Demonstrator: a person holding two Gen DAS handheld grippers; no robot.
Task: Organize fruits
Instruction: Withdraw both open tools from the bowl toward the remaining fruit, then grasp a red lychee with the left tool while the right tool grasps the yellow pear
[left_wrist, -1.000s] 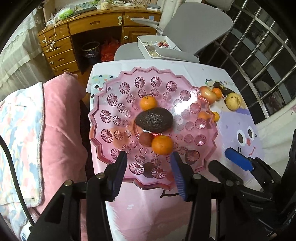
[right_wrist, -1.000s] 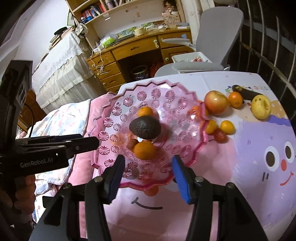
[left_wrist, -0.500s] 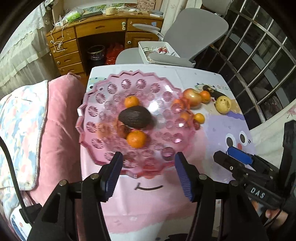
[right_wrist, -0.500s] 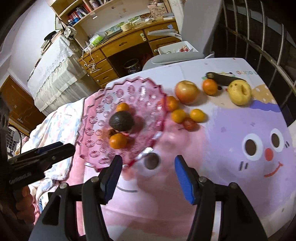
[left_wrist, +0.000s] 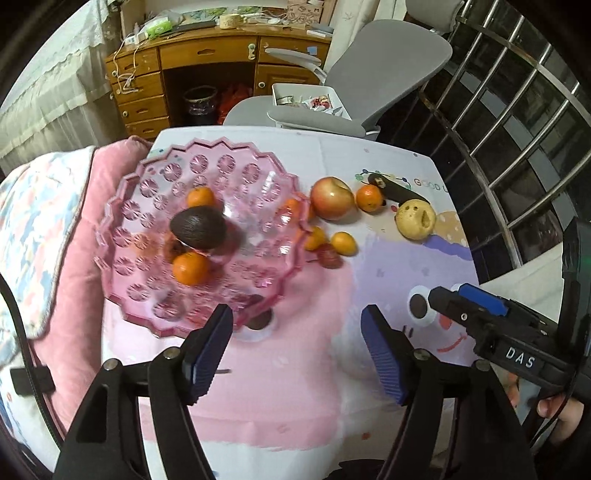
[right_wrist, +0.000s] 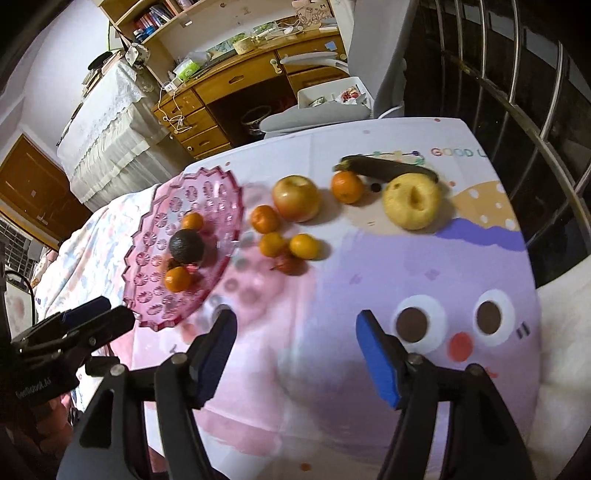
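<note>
A pink scalloped glass bowl (left_wrist: 147, 206) (right_wrist: 225, 206) stands on the table's left side, holding a dark avocado (left_wrist: 198, 226) (right_wrist: 186, 245) and two oranges (left_wrist: 191, 268). To its right lie an apple (left_wrist: 331, 199) (right_wrist: 295, 198), an orange (right_wrist: 347, 187), a yellow pear-like fruit (left_wrist: 415, 219) (right_wrist: 412, 201), a dark banana (right_wrist: 384, 168), small tangerines (right_wrist: 303, 246) and a red fruit (right_wrist: 290, 264). My left gripper (left_wrist: 297, 345) hovers near the bowl's front edge, jaws opening, nothing between them. My right gripper (right_wrist: 295, 349) hangs over the bare cloth, jaws opening, empty.
The tablecloth (right_wrist: 443, 295) bears a cartoon face with two eyes. A grey office chair (left_wrist: 369, 74) and a wooden desk (left_wrist: 207, 62) stand behind the table. A metal railing (right_wrist: 517, 110) runs along the right. A pink cushion (left_wrist: 74, 277) lies left of the bowl.
Both grippers have drawn back and to the right, away from the bowl, and their jaws stand wider. The loose fruits on the right have come more fully into view.
</note>
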